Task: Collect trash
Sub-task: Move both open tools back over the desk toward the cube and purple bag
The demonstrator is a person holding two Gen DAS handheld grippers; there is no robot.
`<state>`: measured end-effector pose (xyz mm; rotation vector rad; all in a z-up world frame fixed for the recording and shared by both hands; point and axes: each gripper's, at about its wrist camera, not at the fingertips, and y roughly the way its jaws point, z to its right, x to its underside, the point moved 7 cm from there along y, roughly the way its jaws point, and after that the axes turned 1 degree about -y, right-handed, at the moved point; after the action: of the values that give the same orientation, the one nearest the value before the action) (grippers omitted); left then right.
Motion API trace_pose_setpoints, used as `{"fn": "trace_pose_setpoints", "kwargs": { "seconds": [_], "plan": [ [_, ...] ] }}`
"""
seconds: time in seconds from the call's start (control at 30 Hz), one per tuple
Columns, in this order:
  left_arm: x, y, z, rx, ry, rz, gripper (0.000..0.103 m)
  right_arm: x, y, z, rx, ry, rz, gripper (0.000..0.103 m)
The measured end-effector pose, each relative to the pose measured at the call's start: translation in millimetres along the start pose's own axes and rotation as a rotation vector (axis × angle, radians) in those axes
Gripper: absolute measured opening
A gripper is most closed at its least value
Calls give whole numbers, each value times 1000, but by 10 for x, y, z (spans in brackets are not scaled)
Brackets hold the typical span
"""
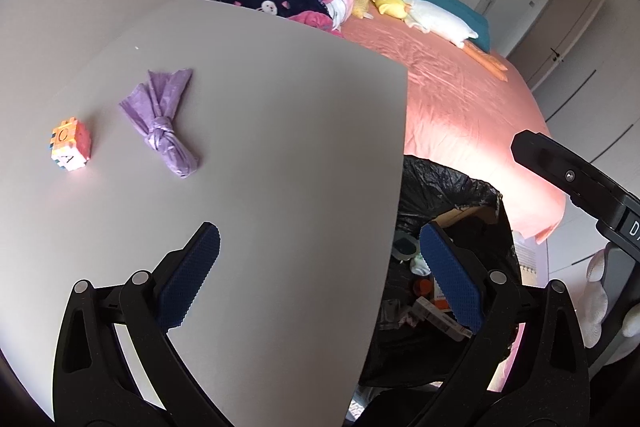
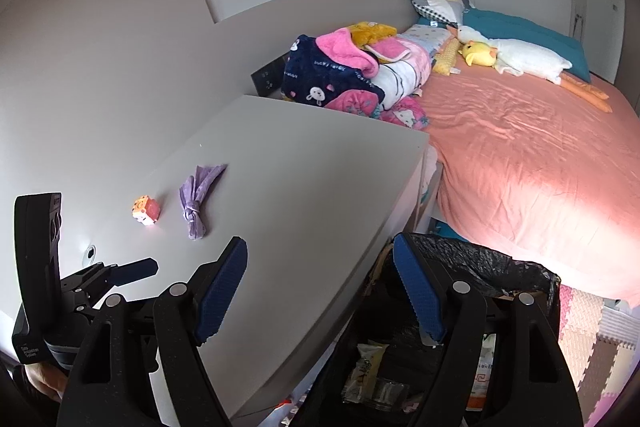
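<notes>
A knotted purple plastic bag [image 1: 166, 125] lies on the white table [image 1: 260, 131], with a small orange letter cube [image 1: 71, 145] to its left. Both also show in the right wrist view, the bag [image 2: 198, 199] and the cube [image 2: 145, 211]. A black-lined trash bin [image 1: 448, 227] holding wrappers and boxes stands at the table's right edge, between table and bed; it also shows in the right wrist view [image 2: 480, 267]. My left gripper [image 1: 320, 275] is open and empty, straddling the table edge and bin. My right gripper [image 2: 320, 291] is open and empty above the same edge.
A bed with a pink sheet [image 2: 520, 167] fills the right side, with folded blankets [image 2: 352, 75], pillows and plush toys at its head. Foam floor mats [image 2: 592, 339] lie beside the bin. Grey walls stand behind the table. The other gripper's body [image 1: 580, 183] is close on the right.
</notes>
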<state>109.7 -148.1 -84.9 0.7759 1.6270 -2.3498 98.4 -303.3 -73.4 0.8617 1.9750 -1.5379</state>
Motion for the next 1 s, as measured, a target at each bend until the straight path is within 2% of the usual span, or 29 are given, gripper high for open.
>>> {"fn": "trace_pose_setpoints", "kwargs": {
  "seconds": [0.6,1.0],
  "plan": [
    [166,-187,-1002,-109,-180,23,97,-56,501,-908,-111,-139,-58,76],
    [192,-132,-1492,-157,-258,31,97,-56,869,-1246,-143,-190,-94,76]
  ]
}}
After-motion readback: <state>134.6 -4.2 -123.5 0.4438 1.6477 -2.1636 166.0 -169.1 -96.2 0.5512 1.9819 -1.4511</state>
